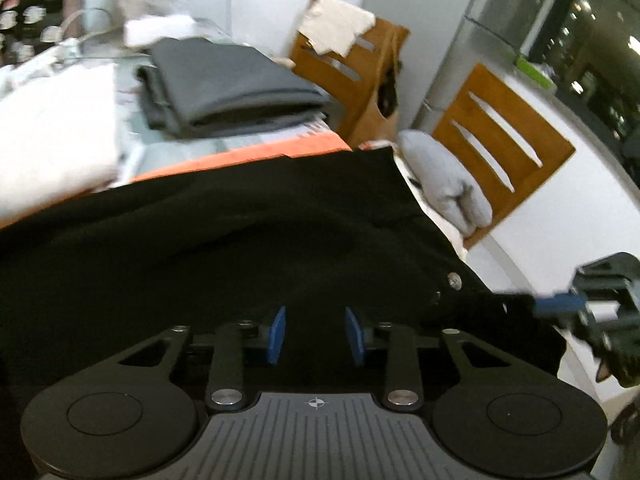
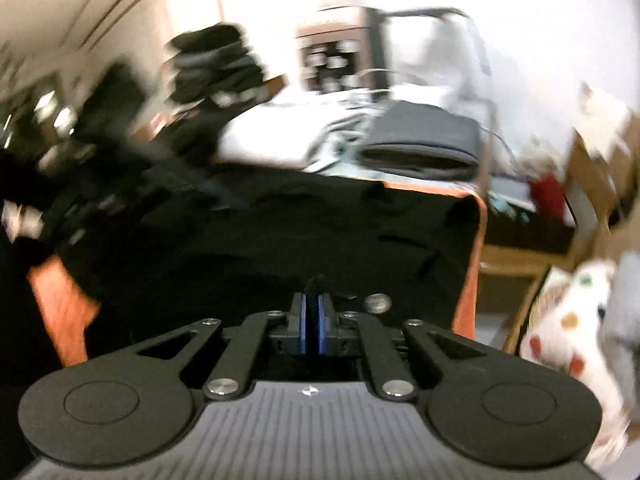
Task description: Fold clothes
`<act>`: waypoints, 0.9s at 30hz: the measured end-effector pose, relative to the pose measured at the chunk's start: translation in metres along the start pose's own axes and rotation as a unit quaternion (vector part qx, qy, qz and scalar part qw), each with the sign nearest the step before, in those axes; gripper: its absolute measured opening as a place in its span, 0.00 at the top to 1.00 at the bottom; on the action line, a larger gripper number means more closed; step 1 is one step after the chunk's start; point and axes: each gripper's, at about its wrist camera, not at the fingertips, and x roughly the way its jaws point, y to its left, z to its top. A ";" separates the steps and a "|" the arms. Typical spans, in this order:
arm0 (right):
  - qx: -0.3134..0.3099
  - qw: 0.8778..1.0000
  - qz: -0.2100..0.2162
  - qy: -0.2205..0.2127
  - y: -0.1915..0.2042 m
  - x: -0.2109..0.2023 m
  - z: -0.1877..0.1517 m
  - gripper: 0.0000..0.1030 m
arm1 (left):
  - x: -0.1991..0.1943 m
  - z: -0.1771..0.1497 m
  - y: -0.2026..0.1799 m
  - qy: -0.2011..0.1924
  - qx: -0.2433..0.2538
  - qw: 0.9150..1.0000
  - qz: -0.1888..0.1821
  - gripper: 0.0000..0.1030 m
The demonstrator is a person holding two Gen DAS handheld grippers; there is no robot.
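A black garment [image 1: 240, 248] lies spread over an orange cloth [image 1: 240, 154] on the table. My left gripper [image 1: 316, 334] hovers low over its near part. The blue pads [image 1: 276, 334] stand apart, with black fabric under and between them but no visible pinch. At the right edge, my right gripper [image 1: 560, 304] bites the garment's hem beside a metal snap [image 1: 454, 279]. In the right wrist view the right gripper [image 2: 312, 322] has its pads almost together, and a tuft of the black garment [image 2: 320, 232] sticks up between them.
A folded grey garment [image 1: 224, 80] and a white cloth [image 1: 52, 132] lie at the back of the table. Two wooden chairs [image 1: 500, 148] stand past the far edge, one bearing a pale bundle [image 1: 444, 176]. A dark pile [image 2: 212, 64] sits at the back left.
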 end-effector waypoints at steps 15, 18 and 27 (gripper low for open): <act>-0.276 0.956 -0.022 0.101 0.076 0.027 -0.011 0.92 | 0.057 0.018 -0.032 0.043 0.048 0.995 -0.078 0.68; -0.283 0.953 -0.029 0.105 0.078 0.027 -0.010 0.92 | 0.060 0.013 -0.039 0.055 0.069 0.993 -0.082 0.72; -0.194 0.974 -0.071 0.098 0.051 0.017 -0.004 0.91 | 0.046 -0.015 -0.045 0.067 0.082 0.989 -0.100 0.82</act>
